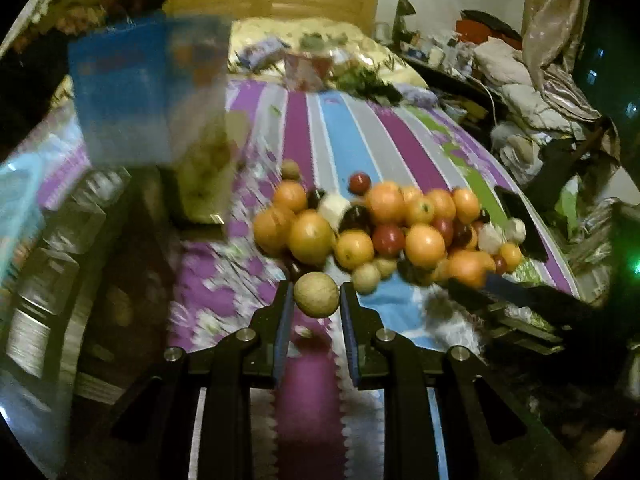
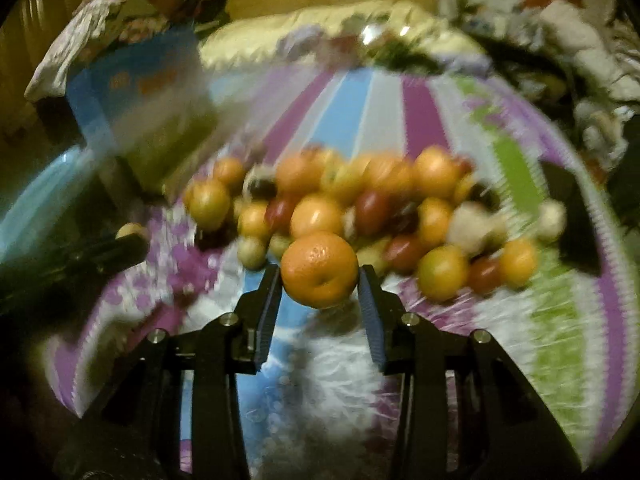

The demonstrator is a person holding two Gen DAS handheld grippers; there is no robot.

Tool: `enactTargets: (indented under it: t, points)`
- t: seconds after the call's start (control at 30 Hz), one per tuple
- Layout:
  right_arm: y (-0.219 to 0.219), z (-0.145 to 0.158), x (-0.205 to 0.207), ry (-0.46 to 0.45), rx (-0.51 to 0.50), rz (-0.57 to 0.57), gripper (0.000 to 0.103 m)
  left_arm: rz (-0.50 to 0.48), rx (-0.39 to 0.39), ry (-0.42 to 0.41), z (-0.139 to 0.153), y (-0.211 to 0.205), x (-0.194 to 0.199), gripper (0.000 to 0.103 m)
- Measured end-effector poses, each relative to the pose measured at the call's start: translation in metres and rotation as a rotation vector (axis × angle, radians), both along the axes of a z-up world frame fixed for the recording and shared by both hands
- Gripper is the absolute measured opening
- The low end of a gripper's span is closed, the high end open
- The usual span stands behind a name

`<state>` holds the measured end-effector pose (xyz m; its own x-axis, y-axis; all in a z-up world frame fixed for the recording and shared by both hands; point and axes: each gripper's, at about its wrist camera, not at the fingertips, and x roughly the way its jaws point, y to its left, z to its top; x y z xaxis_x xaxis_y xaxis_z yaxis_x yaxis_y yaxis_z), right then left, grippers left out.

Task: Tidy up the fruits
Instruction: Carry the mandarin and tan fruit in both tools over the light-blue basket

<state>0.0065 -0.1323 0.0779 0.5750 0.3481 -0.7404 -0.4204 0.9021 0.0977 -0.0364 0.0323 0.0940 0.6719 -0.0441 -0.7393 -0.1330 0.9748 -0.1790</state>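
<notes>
**Left wrist view: both claws carry fruit above the bed**

Left wrist view first: the left claw is clamped tight on a small round tan fruit, pinched between the blue pads right at the fingertips. It's pale, dull-skinned, about the look of a longan, and it hangs clear of the striped sheet. Just beyond it sits the pile, a heap of oranges, dark red fruits, a few white ones and more tan ones, all touching.

Over to the right wrist view, blurry stuff! The right claw has an orange between its fingertips, both pads against its sides, so it's gripped. Bright skin, dimpled, a small navel facing the camera. The pile lies right behind it. A blue box stands upright far left of the heap, and the left claw shows dark at the left edge with its tan fruit.
</notes>
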Motion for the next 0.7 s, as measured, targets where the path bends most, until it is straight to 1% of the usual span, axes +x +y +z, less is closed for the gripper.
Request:
enactTargets:
  t: [0.1,0.27,0.43,0.53,0.7]
  points:
    - [-0.009,0.035,-0.004,-0.073,-0.005,-0.038,0.040,0.031,0.043,-0.039,0.026,0.010,-0.005,0.023]
    - [-0.009,0.080,-0.010,-0.137,0.001,-0.058,0.040,0.105,0.074,-0.078,0.065,0.035,-0.015,0.023]
    - [0.008,0.110,-0.013,-0.167,0.019,-0.034,0.040,0.178,0.082,-0.103,0.096,0.064,-0.031,0.023]
    - [0.028,0.125,-0.013,-0.184,0.027,-0.004,0.040,0.216,0.089,-0.121,0.111,0.083,-0.046,0.023]
    - [0.064,0.146,-0.021,-0.206,0.034,0.067,0.040,0.298,0.077,-0.131,0.130,0.122,-0.069,0.023]
